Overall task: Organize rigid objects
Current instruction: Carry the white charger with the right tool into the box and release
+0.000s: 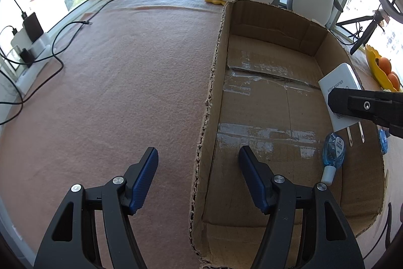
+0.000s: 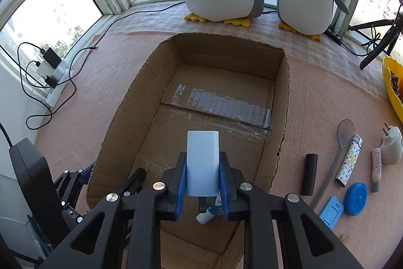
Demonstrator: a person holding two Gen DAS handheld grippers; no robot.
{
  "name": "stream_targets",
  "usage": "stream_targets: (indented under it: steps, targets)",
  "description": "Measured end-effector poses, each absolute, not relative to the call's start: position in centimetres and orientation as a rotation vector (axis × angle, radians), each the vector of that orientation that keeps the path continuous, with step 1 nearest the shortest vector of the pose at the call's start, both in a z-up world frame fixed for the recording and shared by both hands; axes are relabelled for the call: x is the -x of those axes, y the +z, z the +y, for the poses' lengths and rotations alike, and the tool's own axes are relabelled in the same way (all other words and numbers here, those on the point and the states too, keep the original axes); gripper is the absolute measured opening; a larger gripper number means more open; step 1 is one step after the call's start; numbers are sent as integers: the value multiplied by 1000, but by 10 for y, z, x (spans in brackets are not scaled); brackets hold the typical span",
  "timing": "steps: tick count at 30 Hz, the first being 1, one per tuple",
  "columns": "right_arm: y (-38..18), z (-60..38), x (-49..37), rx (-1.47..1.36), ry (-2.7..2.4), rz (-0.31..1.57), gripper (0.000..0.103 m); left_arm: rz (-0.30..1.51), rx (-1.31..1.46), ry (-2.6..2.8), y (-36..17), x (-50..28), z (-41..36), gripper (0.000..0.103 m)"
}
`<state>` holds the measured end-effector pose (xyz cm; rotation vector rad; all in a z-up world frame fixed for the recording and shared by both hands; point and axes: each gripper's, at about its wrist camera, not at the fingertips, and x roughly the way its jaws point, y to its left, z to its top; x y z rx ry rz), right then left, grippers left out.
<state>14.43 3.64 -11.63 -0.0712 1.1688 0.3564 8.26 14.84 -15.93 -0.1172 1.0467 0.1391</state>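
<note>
Reading "AC/DC ADAPTER": white adapter (image 1: 338,90)

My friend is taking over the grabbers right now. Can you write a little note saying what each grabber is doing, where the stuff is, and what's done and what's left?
Left gripper: its jaws straddle the near left wall of the cardboard box and do not press it.
Right gripper: shut on the white adapter, held over the box.
Done: a blue bottle already lies in the box.
Left: drop the adapter in, then move the things on the cloth right of the box: black tube, spoon, patterned lighter, pink tube, white plug, blue tape measure, blue clip.
</note>
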Motion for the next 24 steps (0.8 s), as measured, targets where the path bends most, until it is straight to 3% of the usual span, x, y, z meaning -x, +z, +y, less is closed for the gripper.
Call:
stream_targets:
  steps: [17,18,20,24]
  targets:
    - [-132,41,-155,73,353,1195,21,1044,121,140,-159,-84,148,67]
    - [-132,41,-156,70,358,1196,23,1044,121,141,-159,-84,148,67]
    - [-129,40,-155,69,354,1186,44,1043,120,140,-159,-84,148,67]
    - [-117,34,-150,61,358,1153,49,1042,119,140,-160,-86,148,67]
